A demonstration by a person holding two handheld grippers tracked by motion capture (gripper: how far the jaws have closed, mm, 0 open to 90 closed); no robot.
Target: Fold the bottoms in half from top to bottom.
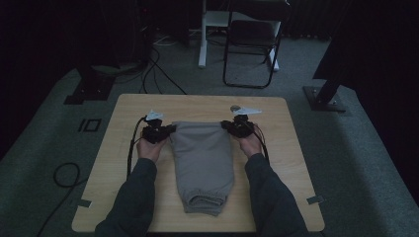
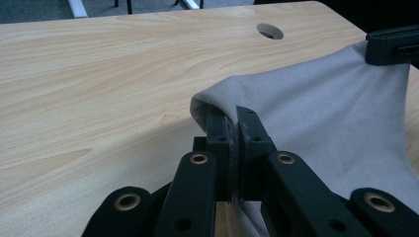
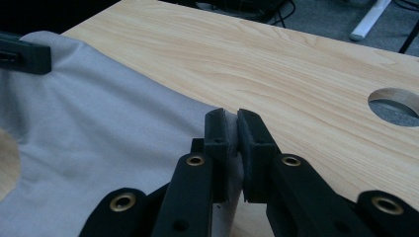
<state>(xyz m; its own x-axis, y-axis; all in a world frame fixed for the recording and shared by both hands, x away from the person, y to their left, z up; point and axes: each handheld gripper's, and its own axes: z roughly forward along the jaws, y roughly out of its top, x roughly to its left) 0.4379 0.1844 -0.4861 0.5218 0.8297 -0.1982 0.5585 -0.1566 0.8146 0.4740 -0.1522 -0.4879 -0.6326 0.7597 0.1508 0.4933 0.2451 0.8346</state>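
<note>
A grey garment (image 1: 202, 163), folded lengthwise, lies down the middle of the wooden table (image 1: 123, 163), its cuffed end toward the person. My left gripper (image 1: 170, 129) is shut on the garment's far left corner (image 2: 217, 106), cloth pinched between its jaws. My right gripper (image 1: 226, 125) is shut on the far right corner (image 3: 230, 118). Both corners look lifted slightly, with the cloth stretched between them. The right gripper's jaw (image 2: 393, 45) shows across the cloth in the left gripper view, and the left gripper's jaw (image 3: 22, 54) in the right gripper view.
A round cable hole (image 3: 395, 106) is cut in the tabletop near the far right edge. Beyond the table stand a dark chair (image 1: 252, 44) and a white desk leg (image 1: 202, 34). Cables (image 1: 64, 177) trail on the carpet at left.
</note>
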